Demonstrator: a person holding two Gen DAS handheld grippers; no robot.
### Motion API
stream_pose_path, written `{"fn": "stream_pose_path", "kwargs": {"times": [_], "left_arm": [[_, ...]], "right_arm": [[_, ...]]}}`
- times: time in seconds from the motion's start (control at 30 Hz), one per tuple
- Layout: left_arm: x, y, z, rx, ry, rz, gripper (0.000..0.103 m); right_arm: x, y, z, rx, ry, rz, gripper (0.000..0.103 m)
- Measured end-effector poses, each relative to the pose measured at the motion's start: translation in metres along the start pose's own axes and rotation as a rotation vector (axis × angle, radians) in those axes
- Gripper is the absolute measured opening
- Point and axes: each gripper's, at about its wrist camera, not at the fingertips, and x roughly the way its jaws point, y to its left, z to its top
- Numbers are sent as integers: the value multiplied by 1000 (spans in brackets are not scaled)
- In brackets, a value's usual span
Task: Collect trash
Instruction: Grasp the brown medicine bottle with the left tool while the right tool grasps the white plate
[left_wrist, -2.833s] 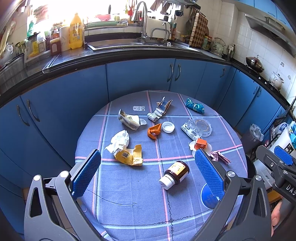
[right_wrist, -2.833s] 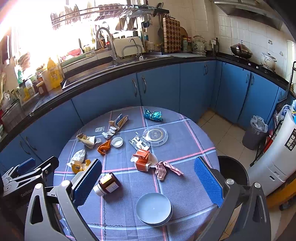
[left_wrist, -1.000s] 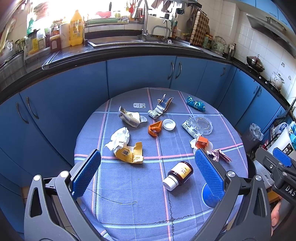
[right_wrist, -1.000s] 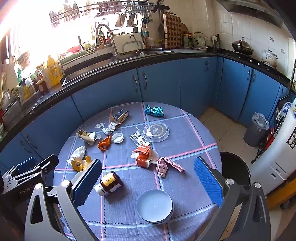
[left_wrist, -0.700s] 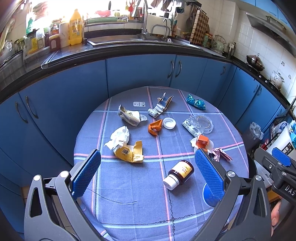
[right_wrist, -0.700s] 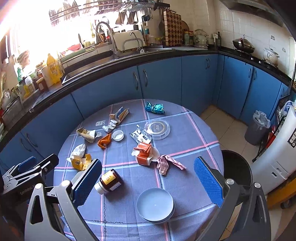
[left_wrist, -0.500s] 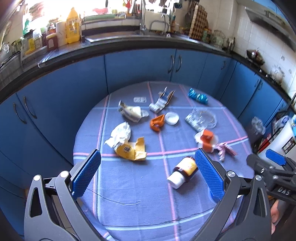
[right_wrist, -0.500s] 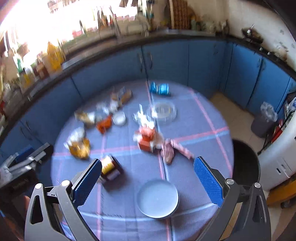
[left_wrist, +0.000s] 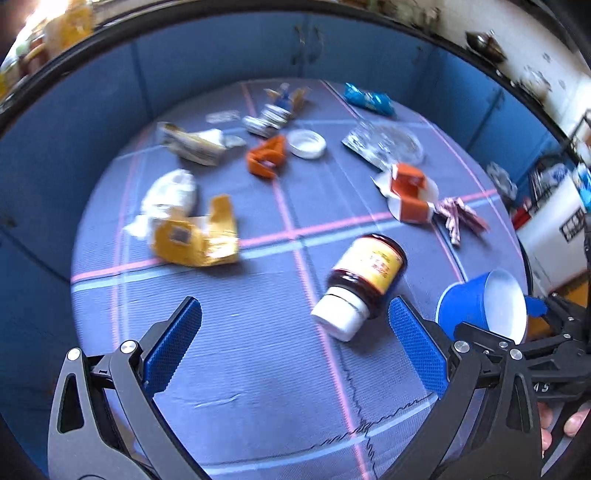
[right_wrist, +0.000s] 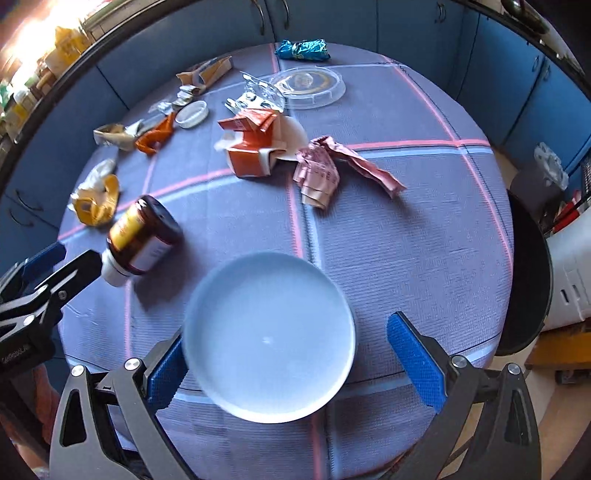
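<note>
My right gripper (right_wrist: 284, 358) is wide open w/ the blue paper cup (right_wrist: 269, 336) between its pads, not clamped yet. Left gripper (left_wrist: 295, 350) is also wide open, empty, w/ the brown bottle (left_wrist: 364, 280) lying just ahead, center-right of frame. Nothing looks collected so far: orange carton (right_wrist: 255, 147), pink wrapper (right_wrist: 325, 170), yellow wrapper (left_wrist: 195, 236) etc. all still on the table (right_wrist: 424, 240). Black bin (right_wrist: 528, 280) sits at right edge of frame.

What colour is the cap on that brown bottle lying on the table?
White; the bottle cap shows best in the left wrist view.
</note>
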Motion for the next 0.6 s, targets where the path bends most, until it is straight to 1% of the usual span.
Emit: {"fn": "stream_pose_path", "kwargs": {"times": [0.03,0.2,0.27,0.33,0.4,0.43,0.47,0.5,0.53,0.57,0.6], "left_arm": [[6,-4,1,12,12,-10,100],[25,-17,7,41,41,-53,98],[29,-22,9,54,45,-57,97],[36,-26,13,62,56,-54,93],[44,-27,15,57,82,-51,86],[46,-27,17,54,80,-42,85],[46,-27,18,58,75,-36,79],[46,-28,19,63,69,-27,69],[45,-28,19,64,65,-24,62],[43,-27,21,60,64,-22,46],[42,-26,23,49,69,-22,46]], "right_arm": [[0,-2,-2,-3,-9,0,78],[0,-8,-3,-23,-47,-7,77],[0,-9,-1,-33,-60,-7,77],[4,-8,5,-40,-64,-7,77],[5,-10,10,-39,-70,-5,77],[5,-11,12,-40,-73,-6,77],[6,-10,15,-40,-78,-10,77],[6,-11,17,-41,-84,-14,77],[5,-11,19,-42,-87,-15,77],[4,-12,21,-48,-93,-15,77],[2,-12,22,-51,-101,-15,77]]}}
